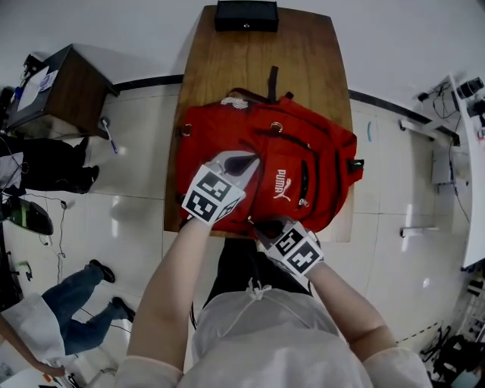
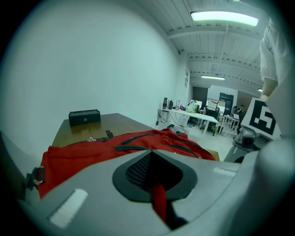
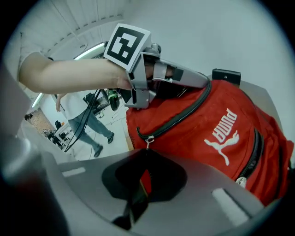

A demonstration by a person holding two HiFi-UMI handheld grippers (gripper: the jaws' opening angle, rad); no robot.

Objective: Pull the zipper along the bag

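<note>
Cloth is giving under both tongs: the bag (image 1: 322, 148) is lying flat on the counter (image 1: 303, 53), logo side up, with a box (image 1: 246, 15) sitting well apart at the far end. Your left tongs (image 2: 158, 199) are pinching together on a fold of the red fabric near where the zipper (image 3: 182, 115) is curving toward the bag's top. Your right tongs (image 3: 138, 184) are clamping shut just under the slider (image 3: 147, 138) at the zipper's near end. A sliver of red and a dark strip are showing between the jaws, so I am judging that you are holding the pull, though I am not certain.

You are handling something light and soft. It is likely to slump, ripple and slide on the wood rather than resist you. The pull is looking small and easy to lose, so you are best off gripping it deep and drawing low along the line of the teeth, not upward. Your left hold is sitting ahead of the slider, so slack cloth may be bunching in its path. Tension on the fabric is what is going to stop a snag.
</note>
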